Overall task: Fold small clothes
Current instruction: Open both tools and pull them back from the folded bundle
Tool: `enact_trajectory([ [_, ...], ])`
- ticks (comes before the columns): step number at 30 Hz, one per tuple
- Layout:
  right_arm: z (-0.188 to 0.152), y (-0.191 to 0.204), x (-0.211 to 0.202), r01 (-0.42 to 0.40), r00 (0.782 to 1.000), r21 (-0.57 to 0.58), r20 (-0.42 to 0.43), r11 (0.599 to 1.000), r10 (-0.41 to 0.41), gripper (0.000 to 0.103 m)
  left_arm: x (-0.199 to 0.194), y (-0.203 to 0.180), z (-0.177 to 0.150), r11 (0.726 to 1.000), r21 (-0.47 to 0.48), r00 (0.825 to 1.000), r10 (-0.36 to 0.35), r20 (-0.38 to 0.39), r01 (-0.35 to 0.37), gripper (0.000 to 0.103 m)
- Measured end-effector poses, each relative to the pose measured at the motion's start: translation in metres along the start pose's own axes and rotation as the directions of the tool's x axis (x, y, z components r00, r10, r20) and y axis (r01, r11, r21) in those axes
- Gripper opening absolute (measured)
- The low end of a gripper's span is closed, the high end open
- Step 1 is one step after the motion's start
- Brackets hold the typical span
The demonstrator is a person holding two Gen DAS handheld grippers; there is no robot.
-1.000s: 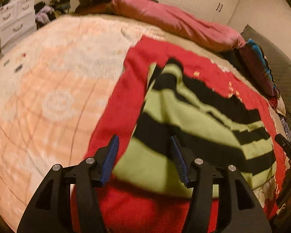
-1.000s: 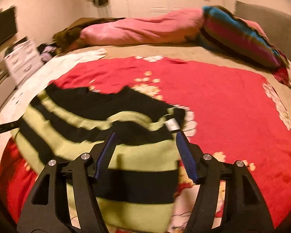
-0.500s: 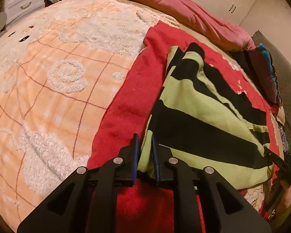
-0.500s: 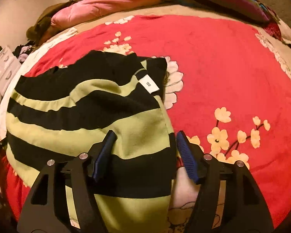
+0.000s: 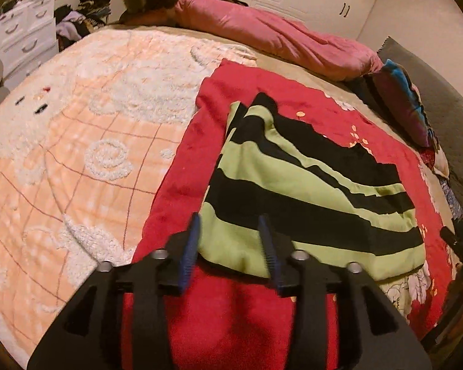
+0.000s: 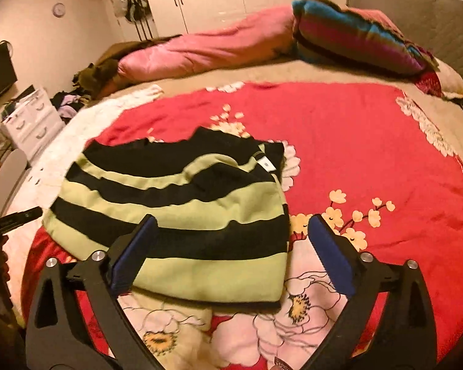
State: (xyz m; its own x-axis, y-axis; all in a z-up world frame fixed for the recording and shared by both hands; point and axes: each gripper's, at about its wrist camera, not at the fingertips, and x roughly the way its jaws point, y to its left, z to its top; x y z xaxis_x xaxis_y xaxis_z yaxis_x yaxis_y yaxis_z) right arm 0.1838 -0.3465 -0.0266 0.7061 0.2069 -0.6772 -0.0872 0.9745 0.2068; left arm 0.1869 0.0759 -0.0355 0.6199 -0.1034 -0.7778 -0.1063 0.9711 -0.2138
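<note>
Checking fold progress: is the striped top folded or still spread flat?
Folded, at least once. The striped top lies as a compact block on the red blanket, no sleeves sticking out, its neck label showing by one corner.

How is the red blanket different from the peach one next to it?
The red blanket has flowers printed on it; the peach blanket has white fluffy swirls and a grid. The striped top lies on the red blanket, not on the peach one. Both are spread flat on the bed.
</note>
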Motion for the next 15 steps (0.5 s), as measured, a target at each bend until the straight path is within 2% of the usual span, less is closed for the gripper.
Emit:
enact_trajectory([
  [3, 0.001, 0.006, -0.008, -0.011, 1.000, -0.005, 0.010, 1.000, 0.011, 0.094, -0.009, -0.007, 0.001, 1.000, 0.028, 1.000, 0.003, 0.015, -0.003, 0.047],
  [6, 0.001, 0.015, -0.016, -0.020, 0.999, -0.019, 0.025, 1.000, 0.020, 0.094, -0.018, -0.014, 0.002, 0.998, 0.062, 0.999, 0.024, 0.035, -0.026, 0.058],
  [15, -0.001, 0.049, -0.027, -0.058, 0.998, -0.090, 0.027, 0.994, 0.061, 0.094, -0.040, -0.015, 0.006, 0.995, 0.085, 0.996, 0.043, 0.073, -0.050, 0.059],
])
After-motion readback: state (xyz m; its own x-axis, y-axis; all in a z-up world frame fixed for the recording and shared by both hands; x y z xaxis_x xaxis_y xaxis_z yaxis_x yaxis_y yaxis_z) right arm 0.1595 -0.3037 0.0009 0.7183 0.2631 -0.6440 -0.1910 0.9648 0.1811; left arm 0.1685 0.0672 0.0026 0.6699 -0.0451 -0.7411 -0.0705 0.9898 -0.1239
